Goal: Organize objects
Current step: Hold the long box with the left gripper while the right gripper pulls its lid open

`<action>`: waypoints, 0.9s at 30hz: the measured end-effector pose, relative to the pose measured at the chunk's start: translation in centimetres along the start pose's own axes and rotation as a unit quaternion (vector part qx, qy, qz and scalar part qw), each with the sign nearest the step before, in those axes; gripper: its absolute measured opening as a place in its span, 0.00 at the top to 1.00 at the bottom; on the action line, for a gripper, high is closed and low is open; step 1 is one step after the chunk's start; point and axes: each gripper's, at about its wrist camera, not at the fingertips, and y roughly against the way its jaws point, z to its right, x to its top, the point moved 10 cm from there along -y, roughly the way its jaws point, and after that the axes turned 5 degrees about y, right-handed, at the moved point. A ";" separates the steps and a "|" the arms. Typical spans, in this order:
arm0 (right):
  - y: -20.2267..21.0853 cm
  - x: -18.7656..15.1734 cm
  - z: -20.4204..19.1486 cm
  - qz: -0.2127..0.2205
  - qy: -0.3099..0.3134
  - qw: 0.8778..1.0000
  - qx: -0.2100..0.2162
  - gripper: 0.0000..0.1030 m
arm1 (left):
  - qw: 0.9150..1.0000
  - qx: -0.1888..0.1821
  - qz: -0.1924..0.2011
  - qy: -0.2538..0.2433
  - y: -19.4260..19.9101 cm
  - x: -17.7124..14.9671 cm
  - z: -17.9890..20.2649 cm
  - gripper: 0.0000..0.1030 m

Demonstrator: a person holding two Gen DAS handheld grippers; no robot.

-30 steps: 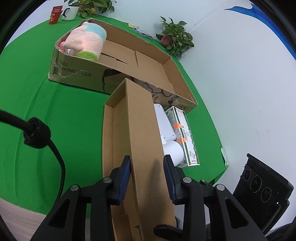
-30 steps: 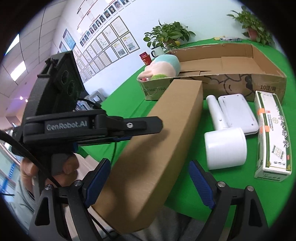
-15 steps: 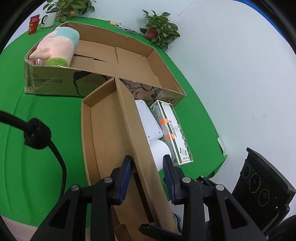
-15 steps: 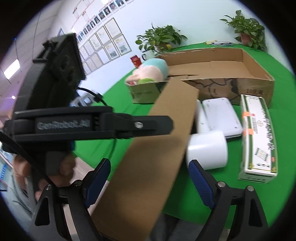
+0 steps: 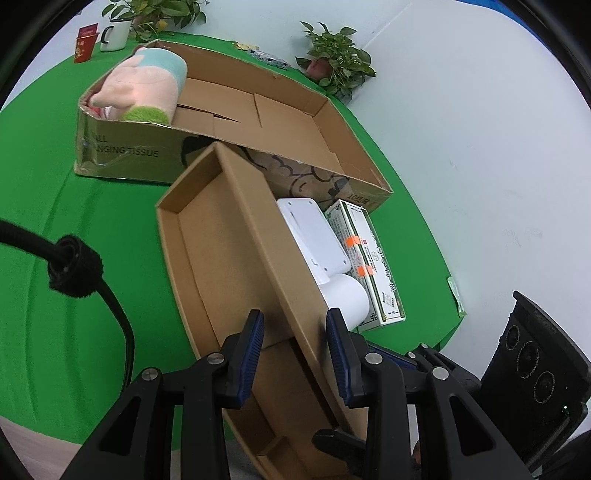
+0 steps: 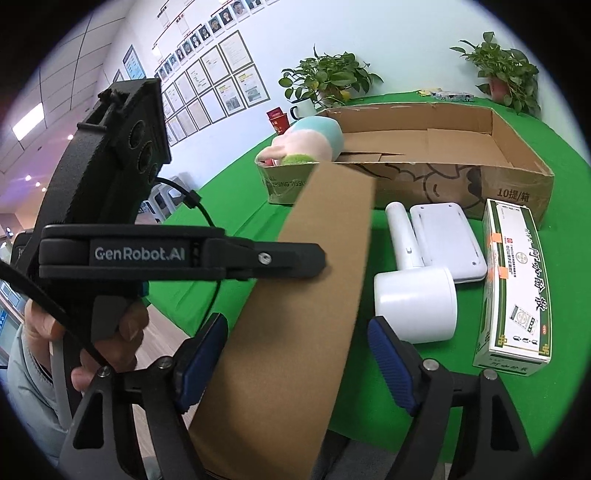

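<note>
A long shallow cardboard tray (image 5: pixel 229 236) is tilted over the green table (image 5: pixel 74 229). My left gripper (image 5: pixel 295 350) straddles the tray's right wall near its near end; a gap shows on each side of the wall. In the right wrist view my right gripper (image 6: pixel 295 354) is spread wide around the tray's brown underside (image 6: pixel 310 280); its fingers stand apart from it. A white hair dryer (image 6: pixel 413 299), a flat white device (image 6: pixel 447 240) and a green-white carton (image 6: pixel 521 280) lie right of the tray. A big open cardboard box (image 5: pixel 258 110) behind holds a pink plush toy (image 5: pixel 144 88).
Potted plants (image 5: pixel 336 66), a white mug (image 5: pixel 114 33) and a red box (image 5: pixel 85 42) stand at the table's far edge. The table's near right edge (image 5: pixel 454 306) drops off beside the carton. A black cable (image 5: pixel 77 273) hangs at the left.
The tray has tipped flatter and swung so its open inside faces the left wrist camera more. The left fingers have spread slightly around its wall. The right gripper stays wide.
</note>
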 end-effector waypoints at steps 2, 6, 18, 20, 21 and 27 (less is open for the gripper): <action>0.0 -0.1 0.2 -0.001 -0.004 1.000 -0.001 0.24 | 1.000 0.003 0.004 0.003 0.3 0.1 -0.4 0.69; -0.2 -0.2 0.7 -0.005 -0.004 1.000 -0.013 0.26 | 1.000 -0.001 0.010 0.008 0.7 0.4 -0.9 0.69; -0.8 -0.6 1.1 -0.019 -0.005 1.000 -0.021 0.45 | 1.000 0.011 0.018 -0.003 -0.2 1.5 -0.3 0.69; -0.9 -0.6 1.3 -0.020 -0.013 1.000 -0.018 0.45 | 1.000 0.014 0.018 -0.005 -0.4 1.6 -0.2 0.70; -0.9 -0.6 1.4 -0.020 -0.014 1.000 -0.019 0.45 | 1.000 0.012 0.018 -0.006 -0.3 1.6 -0.1 0.70; -1.0 -0.3 2.0 -0.015 -0.032 0.999 -0.006 0.45 | 0.999 0.008 0.033 -0.006 1.5 1.5 -0.3 0.69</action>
